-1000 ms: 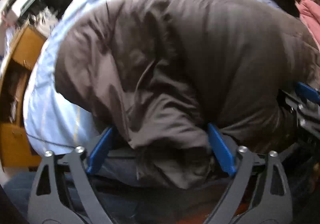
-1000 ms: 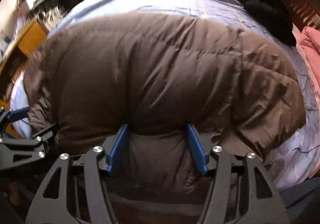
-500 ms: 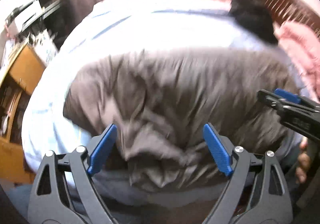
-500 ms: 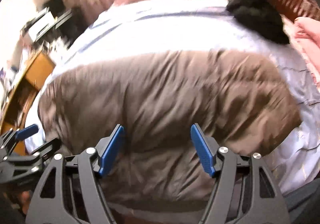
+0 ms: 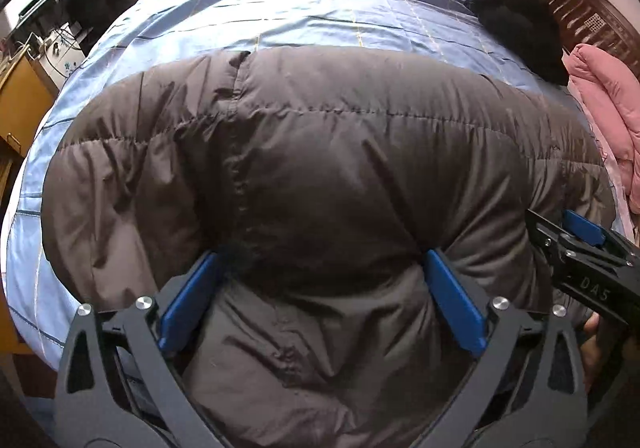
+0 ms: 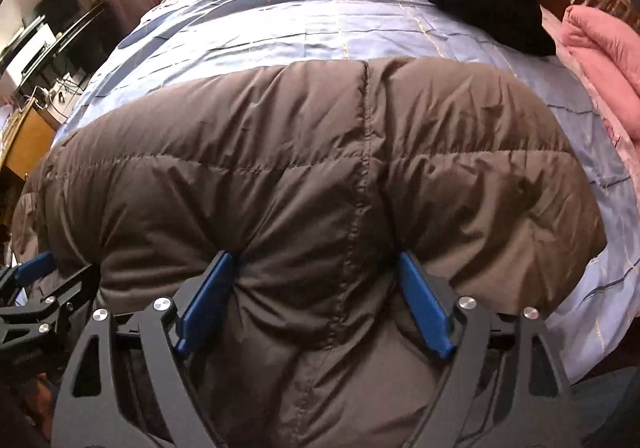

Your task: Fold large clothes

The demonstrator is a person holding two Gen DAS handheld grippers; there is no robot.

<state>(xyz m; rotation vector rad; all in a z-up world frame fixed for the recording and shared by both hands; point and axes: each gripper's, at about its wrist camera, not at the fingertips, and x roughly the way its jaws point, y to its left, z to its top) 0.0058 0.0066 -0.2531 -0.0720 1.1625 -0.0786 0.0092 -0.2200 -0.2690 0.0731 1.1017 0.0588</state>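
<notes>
Straddling the brown puffer jacket (image 5: 320, 176) on the bed (image 5: 304, 8) — left gripper (image 5: 320, 280) and right gripper (image 6: 316, 280) both spread wide, just been opening, jacket bulging between the blue pads (image 6: 424, 308); whether they pinch it I can't tell.

The left gripper (image 5: 320, 300) is pointing steeply down, its jaws having just been opening, now standing wide with brown padded fabric bulging between them. The right gripper (image 6: 316, 300) is tilting down likewise, jaws also just opening around fabric

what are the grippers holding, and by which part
The brown jacket: its near edge sits in the left gripper and right gripper, whose jaws have just been opening; grip cannot be told.
</notes>
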